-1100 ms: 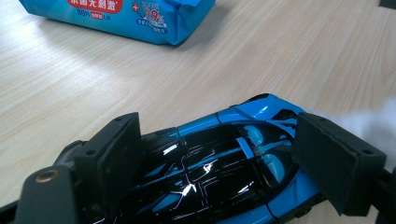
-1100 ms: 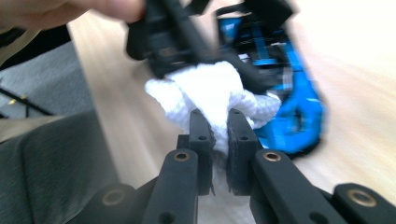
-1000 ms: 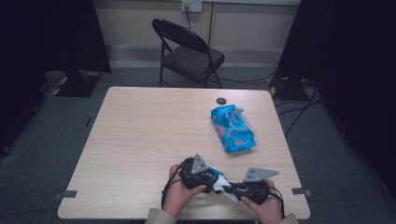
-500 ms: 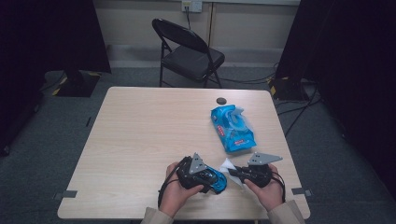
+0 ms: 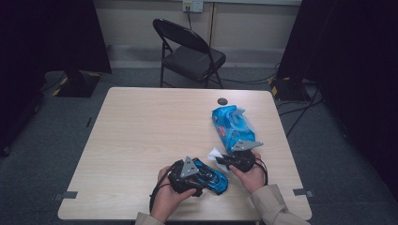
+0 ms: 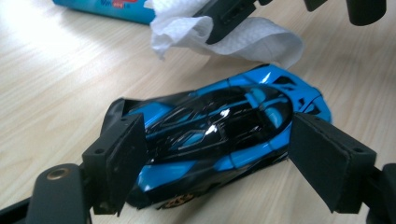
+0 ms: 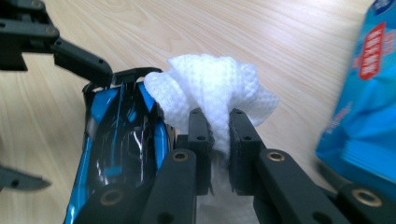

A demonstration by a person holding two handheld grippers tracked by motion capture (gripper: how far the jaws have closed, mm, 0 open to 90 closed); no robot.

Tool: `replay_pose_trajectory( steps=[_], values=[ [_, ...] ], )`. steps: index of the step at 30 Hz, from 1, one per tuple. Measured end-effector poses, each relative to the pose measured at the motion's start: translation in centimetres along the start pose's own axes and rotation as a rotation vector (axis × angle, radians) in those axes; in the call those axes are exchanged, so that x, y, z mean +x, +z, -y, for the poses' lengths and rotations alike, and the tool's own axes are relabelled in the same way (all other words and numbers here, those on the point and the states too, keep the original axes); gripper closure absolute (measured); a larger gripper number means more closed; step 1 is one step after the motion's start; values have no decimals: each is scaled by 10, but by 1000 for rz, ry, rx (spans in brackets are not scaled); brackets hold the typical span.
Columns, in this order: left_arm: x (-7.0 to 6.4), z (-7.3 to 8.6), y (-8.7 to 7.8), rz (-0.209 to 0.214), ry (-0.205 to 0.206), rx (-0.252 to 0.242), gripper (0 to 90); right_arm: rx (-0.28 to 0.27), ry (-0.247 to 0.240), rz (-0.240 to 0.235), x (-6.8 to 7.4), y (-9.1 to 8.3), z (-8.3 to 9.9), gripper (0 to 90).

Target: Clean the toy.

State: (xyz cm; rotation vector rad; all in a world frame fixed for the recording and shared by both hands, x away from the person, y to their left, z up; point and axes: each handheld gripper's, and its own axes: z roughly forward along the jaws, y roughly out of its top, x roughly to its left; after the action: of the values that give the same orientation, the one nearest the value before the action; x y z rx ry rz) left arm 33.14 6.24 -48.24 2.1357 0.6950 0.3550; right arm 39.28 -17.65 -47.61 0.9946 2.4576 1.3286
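High view shows my left gripper (image 5: pixel 199 178) low at the wooden table's (image 5: pixel 141 140) near edge, jaws clamped across the glossy blue-and-black toy car (image 5: pixel 209 174); my right gripper (image 5: pixel 225 161) beside it pinches a crumpled white wipe (image 5: pixel 215 154).

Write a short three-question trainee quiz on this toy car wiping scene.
1. True or false: the right tongs are shut on a white wipe.
2. What sits between the left tongs? A) wipe packet B) toy car C) chair
3. Fill in: the blue wipe packet lies on the ____.

Key: 1 true; 2 B, the blue and black toy car, with its jaws at either side; 3 table.
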Motion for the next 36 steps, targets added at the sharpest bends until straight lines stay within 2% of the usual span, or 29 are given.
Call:
replay_pose_trajectory(
  steps=[4,6,8,10,13,16,18,20,22,23,24,25,26,27,29,32,36],
  values=[
    [0,5,3,9,-4,8,195,19,8,-2,-1,13,1,748],
    [0,6,4,12,2,3,204,32,18,7,-2,16,3,674],
    [0,6,4,9,4,1,201,36,21,10,-3,15,5,611],
    [0,6,4,11,3,1,200,36,21,15,-5,13,6,603],
    [0,7,4,13,6,2,200,22,53,12,-11,8,7,551],
    [0,7,4,15,9,4,200,14,56,30,-14,5,8,563],
    [0,7,4,13,8,5,203,20,61,25,-14,5,10,586],
    [0,7,3,13,7,6,203,67,33,49,-14,9,14,706],
    [1,7,3,13,4,3,210,79,20,49,-13,12,18,742],
    [1,7,3,11,5,3,214,83,10,58,-12,13,18,799],
    [1,7,3,11,5,3,218,83,10,58,-12,13,18,799],
    [0,7,3,9,10,2,217,97,1,61,-11,15,17,852],
    [0,7,3,9,10,2,217,97,1,61,-11,15,17,852],
    [0,7,3,9,9,2,217,104,30,44,-12,16,14,868],
    [1,7,3,10,8,1,217,81,57,10,-10,18,9,871],
    [0,7,3,14,10,3,213,46,78,-13,-7,24,-2,872],
    [0,7,3,18,7,3,210,36,103,-53,-3,41,-12,872]
  ],
)
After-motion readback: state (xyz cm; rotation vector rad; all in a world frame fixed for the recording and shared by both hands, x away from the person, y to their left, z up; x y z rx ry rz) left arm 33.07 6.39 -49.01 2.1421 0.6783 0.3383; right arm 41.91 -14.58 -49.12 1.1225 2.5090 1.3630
